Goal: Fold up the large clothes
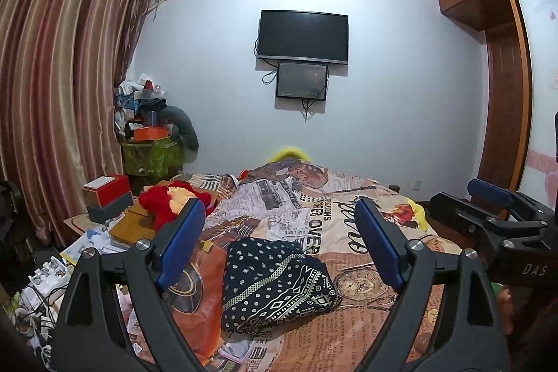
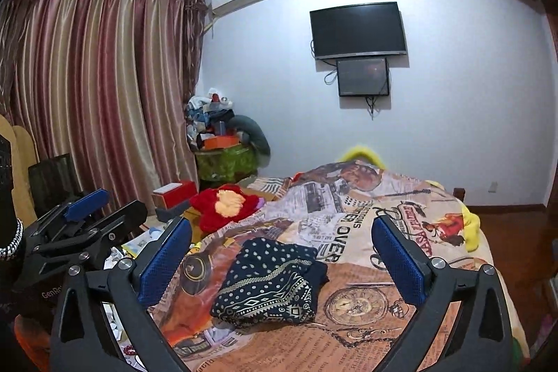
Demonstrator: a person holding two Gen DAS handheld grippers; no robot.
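Observation:
A dark navy garment with white dots and geometric bands lies folded into a compact bundle on the printed bedspread; it also shows in the right wrist view. My left gripper is open and empty, held above and just behind the bundle. My right gripper is open and empty, also held above the bundle. The right gripper shows at the right edge of the left wrist view, and the left gripper at the left of the right wrist view.
A red plush toy lies at the bed's far left. Boxes and clutter crowd the left side. A pile on a green stand fills the corner. Curtains hang left, a wardrobe stands right, a TV is on the wall.

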